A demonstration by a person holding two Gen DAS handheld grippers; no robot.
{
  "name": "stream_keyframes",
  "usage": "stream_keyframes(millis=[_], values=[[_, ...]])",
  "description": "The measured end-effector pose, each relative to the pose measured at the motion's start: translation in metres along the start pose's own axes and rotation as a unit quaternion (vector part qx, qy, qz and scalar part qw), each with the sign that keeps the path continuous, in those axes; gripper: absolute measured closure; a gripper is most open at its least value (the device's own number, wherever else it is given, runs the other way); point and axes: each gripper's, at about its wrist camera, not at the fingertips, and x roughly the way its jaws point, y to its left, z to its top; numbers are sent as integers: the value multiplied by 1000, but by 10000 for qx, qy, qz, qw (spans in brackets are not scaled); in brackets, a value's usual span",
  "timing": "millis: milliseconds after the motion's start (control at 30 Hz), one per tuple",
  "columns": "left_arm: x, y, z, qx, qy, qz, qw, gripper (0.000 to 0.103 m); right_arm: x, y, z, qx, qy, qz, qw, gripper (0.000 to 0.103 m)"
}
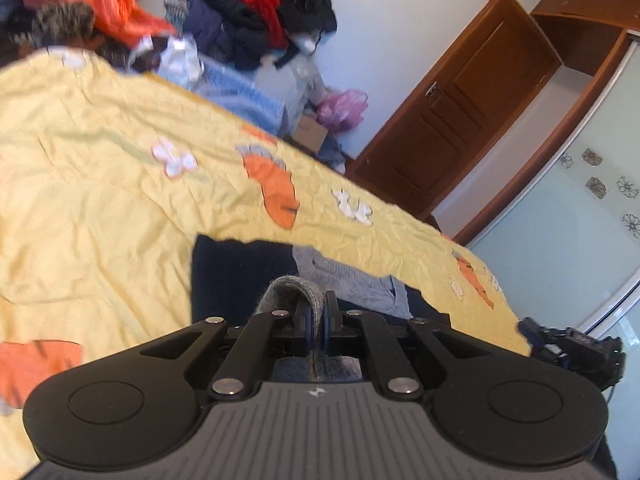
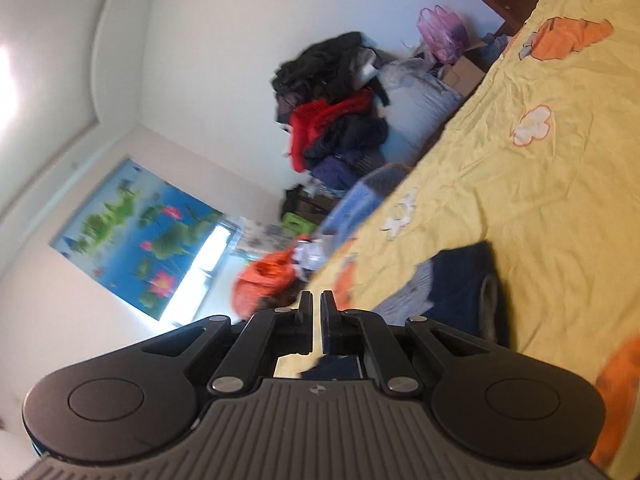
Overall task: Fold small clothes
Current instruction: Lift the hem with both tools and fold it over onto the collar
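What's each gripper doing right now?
Left gripper: closed on the grey knit garment.
Right gripper: nearly closed, nothing between its fingers.

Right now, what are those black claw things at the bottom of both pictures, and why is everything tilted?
Those are grippers: two-finger pinchers a person holds, one in each hand. Each carries a small camera that looks along its fingers, so you get one picture per hand, and it tilts when the hand tilts. In the left-hand picture, the left gripper is pinched shut on a bit of grey knitted cloth. In the right-hand picture, the right gripper is nearly closed with nothing between its fingers. Both look over a bed with a yellow cover printed with carrots and flowers. A dark blue garment lies on it. Beyond the bed is a pile of clothes.
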Motion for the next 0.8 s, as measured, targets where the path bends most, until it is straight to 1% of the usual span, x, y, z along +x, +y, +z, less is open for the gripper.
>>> stream_keyframes(millis=[33,67,100,133,167,233,267,333,400,467,500,533,567,667,733,800], values=[[6,2,-6,5,70,-41,10000,98,11,-5,-2,-30,155,-196,9997,81],[8,3,-13,78,118,-45,9999,98,20,-9,-5,-123,355,-396,9985,70],[9,3,-21,181,163,-23,9997,98,26,-10,-11,-327,561,-595,9961,62],[8,5,-28,266,212,3,9994,98,30,-9,-20,-654,749,-773,9920,52],[7,8,-34,303,251,43,9992,98,32,-8,-27,-996,916,-939,9863,52],[2,16,-40,219,291,70,9993,98,32,-7,-38,-1531,1192,-1217,9734,52],[0,20,-40,163,289,80,9994,98,31,-7,-40,-1688,1232,-1273,9696,52],[-5,25,-40,73,278,79,9996,98,26,-8,-38,-1812,1247,-1234,9677,52],[-6,25,-40,73,290,85,9995,98,23,-4,-33,-1904,1237,-1075,9679,52],[-7,21,-39,129,296,73,9995,98,29,4,-32,-2111,1350,-924,9637,51],[-7,19,-38,158,296,60,9994,98,34,10,-31,-2240,1484,-857,9594,51],[-7,17,-38,184,293,49,9994,98,41,15,-32,-2415,1665,-821,9525,48],[-8,15,-38,204,288,35,9994,98,47,21,-36,-2639,1864,-823,9428,45],[-7,13,-40,210,324,14,9993,98,68,31,-50,-3202,2423,-997,9104,43],[-6,13,-41,205,352,37,9992,98,78,35,-59,-3524,2640,-1109,8910,42],[-5,14,-42,183,368,24,9992,98,86,35,-64,-3724,2843,-1175,8756,42]])
